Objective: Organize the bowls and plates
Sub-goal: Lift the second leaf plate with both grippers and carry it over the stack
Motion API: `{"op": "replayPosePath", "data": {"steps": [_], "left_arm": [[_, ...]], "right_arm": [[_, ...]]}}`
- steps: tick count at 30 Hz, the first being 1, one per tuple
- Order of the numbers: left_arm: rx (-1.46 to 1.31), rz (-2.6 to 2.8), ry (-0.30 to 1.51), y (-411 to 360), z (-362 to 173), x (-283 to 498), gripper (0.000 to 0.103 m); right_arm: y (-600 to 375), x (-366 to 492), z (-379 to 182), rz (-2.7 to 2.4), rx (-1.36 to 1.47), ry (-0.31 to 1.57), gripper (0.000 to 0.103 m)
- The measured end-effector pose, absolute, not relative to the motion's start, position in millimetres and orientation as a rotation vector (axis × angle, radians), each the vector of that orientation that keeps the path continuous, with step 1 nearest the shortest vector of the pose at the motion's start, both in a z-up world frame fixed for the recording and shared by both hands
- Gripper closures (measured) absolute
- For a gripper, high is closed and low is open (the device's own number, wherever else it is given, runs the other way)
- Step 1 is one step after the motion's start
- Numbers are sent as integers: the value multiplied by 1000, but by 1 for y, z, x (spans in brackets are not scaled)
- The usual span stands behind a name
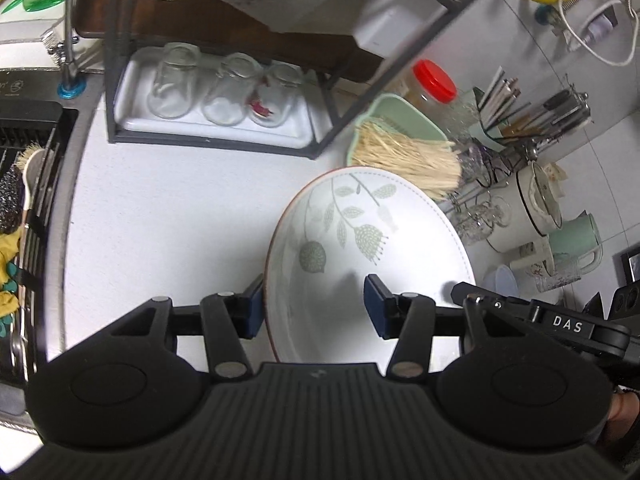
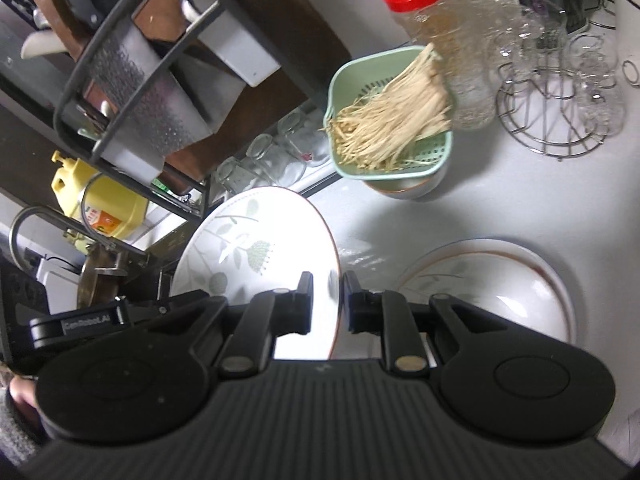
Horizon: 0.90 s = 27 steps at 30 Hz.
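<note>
A white plate with a green leaf pattern [image 1: 360,248] is held tilted above the white counter; it also shows in the right wrist view [image 2: 256,248]. My right gripper [image 2: 326,304] is shut on its rim. My left gripper [image 1: 314,306] is open, its jaws standing on either side of the plate's opposite rim, left pad [image 1: 253,308] close outside it. A second plate with a brown rim [image 2: 504,280] lies flat on the counter to the right of my right gripper. A white bowl [image 2: 404,190] sits under a green colander.
A green colander of enoki mushrooms [image 2: 392,120] sits behind the plate. A black rack with upturned glasses on a white tray [image 1: 212,92] stands at the back. A red-lidded jar [image 2: 424,4], a wire glass stand [image 2: 556,92], mugs [image 1: 560,240] and the sink [image 1: 24,208] surround the counter.
</note>
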<state>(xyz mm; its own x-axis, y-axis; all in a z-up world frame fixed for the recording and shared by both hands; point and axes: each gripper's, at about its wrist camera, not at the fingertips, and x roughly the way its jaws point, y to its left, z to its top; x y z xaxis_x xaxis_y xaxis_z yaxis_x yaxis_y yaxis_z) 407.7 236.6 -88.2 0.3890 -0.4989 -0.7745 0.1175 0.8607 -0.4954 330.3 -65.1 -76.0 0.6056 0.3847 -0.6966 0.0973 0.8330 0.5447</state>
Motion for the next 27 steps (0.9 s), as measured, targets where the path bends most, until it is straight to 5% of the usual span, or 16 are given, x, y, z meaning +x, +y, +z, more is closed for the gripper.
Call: {"op": "replayPosePath", "data": {"steps": [27], "left_arm": [[-175,-433,1292,107,-179,393,48]], "right_arm": [[-146,279,-169,28,520,995,85]]}}
